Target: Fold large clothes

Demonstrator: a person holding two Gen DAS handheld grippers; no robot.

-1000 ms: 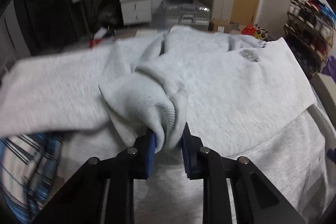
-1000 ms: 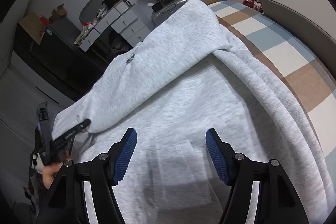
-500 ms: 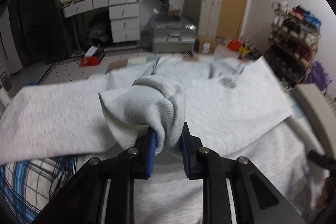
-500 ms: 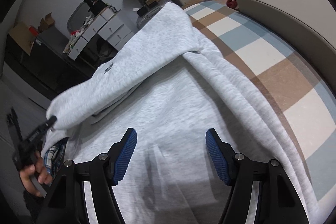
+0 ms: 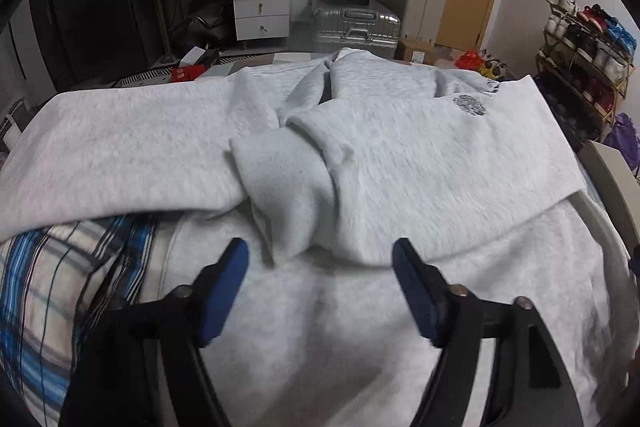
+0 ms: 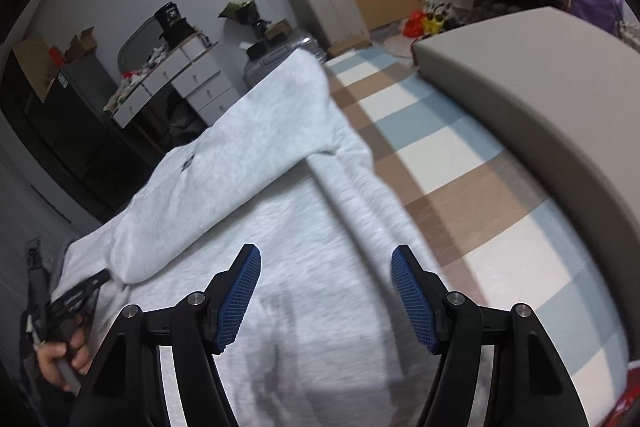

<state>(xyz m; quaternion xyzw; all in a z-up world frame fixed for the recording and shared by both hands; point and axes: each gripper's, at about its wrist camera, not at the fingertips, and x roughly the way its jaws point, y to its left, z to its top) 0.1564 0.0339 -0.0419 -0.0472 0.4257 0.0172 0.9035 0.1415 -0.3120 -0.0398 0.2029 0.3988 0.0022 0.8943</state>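
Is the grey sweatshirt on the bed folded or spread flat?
Partly folded: the grey sweatshirt has its upper part and a sleeve cuff lying over its lower part.

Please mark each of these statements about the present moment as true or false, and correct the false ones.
1. The left gripper is closed on the sweatshirt cuff. False: its jaws have just been opening and stand apart, and the cuff lies free on the grey sweatshirt.
2. The right gripper is open and holds nothing. True.
3. The sweatshirt's small dark emblem faces up. True.
4. The bedcover beside the sweatshirt is plain red. False: it is checked in brown, white and pale blue.
5. A blue plaid cloth lies under the sweatshirt's left edge. True.
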